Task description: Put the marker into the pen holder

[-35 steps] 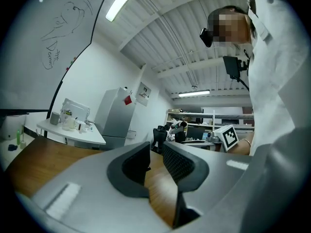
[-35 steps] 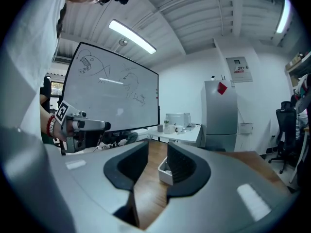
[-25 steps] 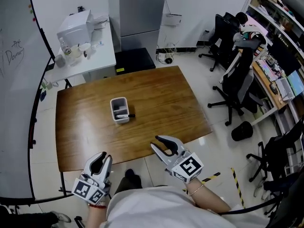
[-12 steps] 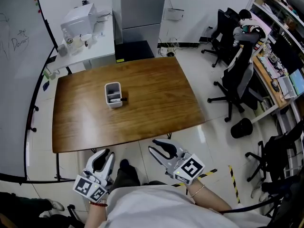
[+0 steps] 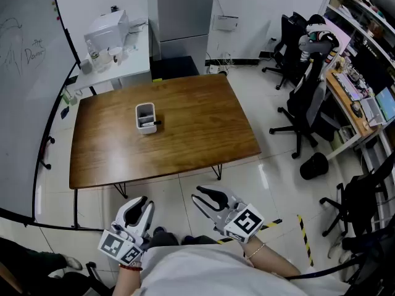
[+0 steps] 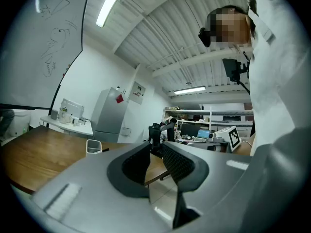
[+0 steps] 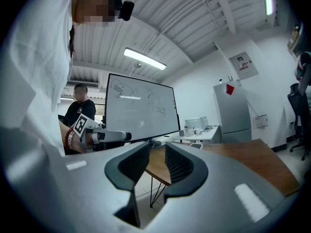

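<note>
The white pen holder (image 5: 145, 117) stands upright on the brown table (image 5: 197, 122), left of its middle. A black marker (image 5: 155, 123) sticks out over the holder's right rim. Both grippers hang over the pale floor, well short of the table's near edge. My left gripper (image 5: 143, 201) is open with nothing between its jaws. My right gripper (image 5: 200, 194) is also open and empty. In the left gripper view the pen holder (image 6: 94, 146) is small and far beyond the left gripper (image 6: 155, 152). The right gripper (image 7: 156, 154) faces the table's edge and the floor.
A white side table (image 5: 117, 60) with an appliance and bottles stands behind the brown table, next to a grey cabinet (image 5: 182, 17). A whiteboard (image 5: 24, 103) runs along the left. Office chairs (image 5: 302, 103) and desks fill the right. Striped tape (image 5: 305, 239) marks the floor.
The table and pen holder have drawn away and up in the head view. Both grippers, earlier at the table's near edge, now sit over bare floor. The marker stays in the holder.
</note>
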Tool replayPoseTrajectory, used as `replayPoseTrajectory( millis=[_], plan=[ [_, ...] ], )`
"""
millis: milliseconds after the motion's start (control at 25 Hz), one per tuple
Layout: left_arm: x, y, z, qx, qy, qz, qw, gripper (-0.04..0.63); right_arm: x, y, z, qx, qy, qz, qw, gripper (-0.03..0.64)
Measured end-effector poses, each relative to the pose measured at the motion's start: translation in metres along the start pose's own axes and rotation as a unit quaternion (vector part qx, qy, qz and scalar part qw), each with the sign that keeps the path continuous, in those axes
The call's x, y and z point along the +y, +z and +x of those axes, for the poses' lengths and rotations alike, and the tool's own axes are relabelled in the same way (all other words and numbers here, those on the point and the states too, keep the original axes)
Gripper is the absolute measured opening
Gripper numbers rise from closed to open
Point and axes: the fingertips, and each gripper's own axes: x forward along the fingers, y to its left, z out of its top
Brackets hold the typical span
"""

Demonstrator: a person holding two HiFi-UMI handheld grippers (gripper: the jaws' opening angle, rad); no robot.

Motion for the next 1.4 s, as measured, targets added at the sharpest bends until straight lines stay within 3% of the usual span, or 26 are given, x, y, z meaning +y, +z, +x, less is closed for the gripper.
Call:
replayPoseTrajectory(
  millis=[280,560,960,1400],
  plan=[
    [-0.012,-0.004,-0.018,-0.003,0.006,-0.002,1.0000,0.057,0.017,-0.006,-0.011,0.009,-0.003,0.007,1.000,0.083],
    [-0.015,-0.002,-0.043,0.013,-0.003,0.023,0.9996,0.057,0.046,-0.006,0.012,0.016,0.019,0.000,1.000,0.081],
    [0.020,0.014,-0.117,-0.003,0.037,0.012,0.9992,0.057,0.111,-0.001,0.065,0.025,0.054,0.001,0.998,0.069],
    [0.015,0.019,-0.151,-0.011,0.000,0.001,0.9999,0.055,0.144,-0.006,0.070,0.045,0.018,0.009,0.999,0.051]
  ],
)
